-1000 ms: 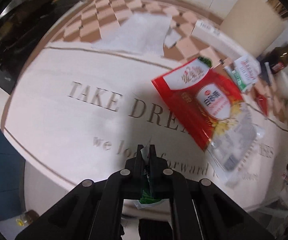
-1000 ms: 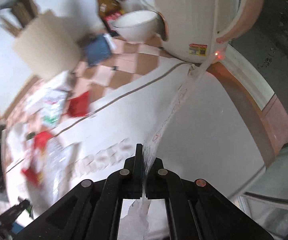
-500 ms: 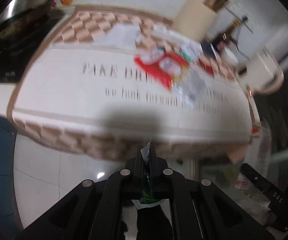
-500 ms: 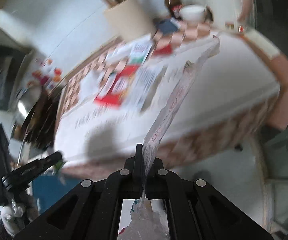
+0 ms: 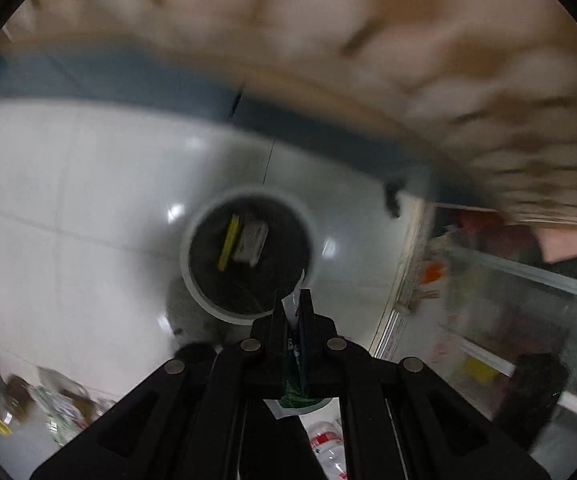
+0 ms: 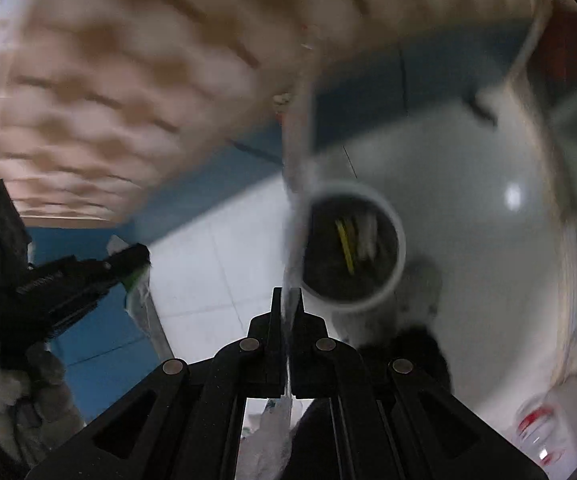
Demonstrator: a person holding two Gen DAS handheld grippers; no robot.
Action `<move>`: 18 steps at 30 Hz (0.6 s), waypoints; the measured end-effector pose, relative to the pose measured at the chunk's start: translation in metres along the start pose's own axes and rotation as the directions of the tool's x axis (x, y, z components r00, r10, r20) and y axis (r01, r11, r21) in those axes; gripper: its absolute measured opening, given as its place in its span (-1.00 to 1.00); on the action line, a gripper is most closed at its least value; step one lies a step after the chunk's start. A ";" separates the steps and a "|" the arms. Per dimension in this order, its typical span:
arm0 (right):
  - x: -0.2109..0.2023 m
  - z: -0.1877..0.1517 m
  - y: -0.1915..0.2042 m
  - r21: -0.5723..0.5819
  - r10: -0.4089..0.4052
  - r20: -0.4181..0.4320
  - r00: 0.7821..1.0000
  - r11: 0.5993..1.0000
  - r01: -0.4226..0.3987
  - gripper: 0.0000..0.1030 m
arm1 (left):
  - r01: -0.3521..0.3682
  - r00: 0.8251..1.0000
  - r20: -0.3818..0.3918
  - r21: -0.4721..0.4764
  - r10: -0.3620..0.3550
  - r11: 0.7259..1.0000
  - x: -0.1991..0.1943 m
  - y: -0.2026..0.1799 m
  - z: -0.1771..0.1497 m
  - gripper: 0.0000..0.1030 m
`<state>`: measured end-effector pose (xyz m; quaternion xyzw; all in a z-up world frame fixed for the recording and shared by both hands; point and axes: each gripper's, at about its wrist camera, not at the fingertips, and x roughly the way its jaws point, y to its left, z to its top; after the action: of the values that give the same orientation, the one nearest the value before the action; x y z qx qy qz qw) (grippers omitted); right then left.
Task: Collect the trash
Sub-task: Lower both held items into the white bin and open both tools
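My left gripper [image 5: 291, 300] is shut on a small white and green wrapper [image 5: 293, 309]. It hangs just above the near rim of a round white trash bin [image 5: 248, 256] on the floor, with a yellow strip and a pale packet inside. My right gripper [image 6: 287, 300] is shut on a long clear plastic wrapper [image 6: 297, 148] that stands up past the fingers. The same bin [image 6: 352, 246] lies just ahead to its right. The left gripper also shows in the right wrist view [image 6: 138, 254], at the left, with its wrapper.
The checked tablecloth's hanging edge [image 5: 508, 92] fills the top of both views. The floor is pale tile [image 5: 80, 200] with a blue band [image 6: 88, 340]. Bottles and packets lie on the floor at lower left [image 5: 48, 404]. A glass-fronted shelf [image 5: 528, 300] stands at the right.
Both grippers have swung away from the tabletop and down over the floor. They now point at the trash bin, each still holding its wrapper.
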<state>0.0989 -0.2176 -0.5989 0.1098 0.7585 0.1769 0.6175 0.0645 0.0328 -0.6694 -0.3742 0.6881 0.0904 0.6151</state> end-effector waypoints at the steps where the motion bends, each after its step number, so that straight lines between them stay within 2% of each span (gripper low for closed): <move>1: 0.031 0.000 -0.013 0.014 0.002 -0.032 0.999 1.000 -0.002 -0.99 | -0.007 1.000 -0.022 -0.011 0.006 1.000 0.027 0.007 0.003 -0.96; 2: 0.075 -0.002 -0.032 0.021 -0.006 -0.068 0.998 1.000 0.008 -0.99 | -0.010 0.999 -0.046 -0.016 0.010 1.000 0.056 0.014 0.006 -0.96; 4: 0.131 -0.003 -0.055 0.012 -0.010 -0.113 0.994 1.000 0.012 -0.99 | -0.030 0.994 -0.101 -0.021 0.028 0.999 0.123 0.031 0.011 -0.96; 6: 0.195 -0.003 -0.079 0.009 -0.001 -0.172 0.985 1.000 0.002 -0.99 | -0.059 0.989 -0.137 -0.003 0.058 0.998 0.162 0.038 0.013 -0.96; 8: 0.238 -0.004 -0.093 -0.019 -0.002 -0.215 0.977 1.000 -0.002 -0.99 | -0.088 0.982 -0.166 0.018 0.089 0.996 0.197 0.046 0.014 -0.95; 11: 0.282 0.000 -0.108 -0.066 -0.013 -0.250 0.968 0.998 -0.003 -0.99 | -0.131 0.971 -0.197 0.049 0.138 0.990 0.220 0.050 0.010 -0.86; 16: 0.306 0.006 -0.121 -0.071 -0.020 -0.281 0.959 0.997 0.000 -0.98 | -0.182 0.963 -0.185 0.096 0.198 0.979 0.219 0.054 0.005 -0.81; 18: 0.309 0.007 -0.121 -0.064 -0.019 -0.292 0.956 0.998 0.000 -0.97 | -0.203 0.962 -0.163 0.105 0.219 0.973 0.211 0.053 0.004 -0.52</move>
<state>0.0458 -0.2081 -0.9269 0.0592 0.8359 0.2122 0.5027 0.0421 -0.0126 -0.8814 -0.2779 0.7784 0.0923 0.5554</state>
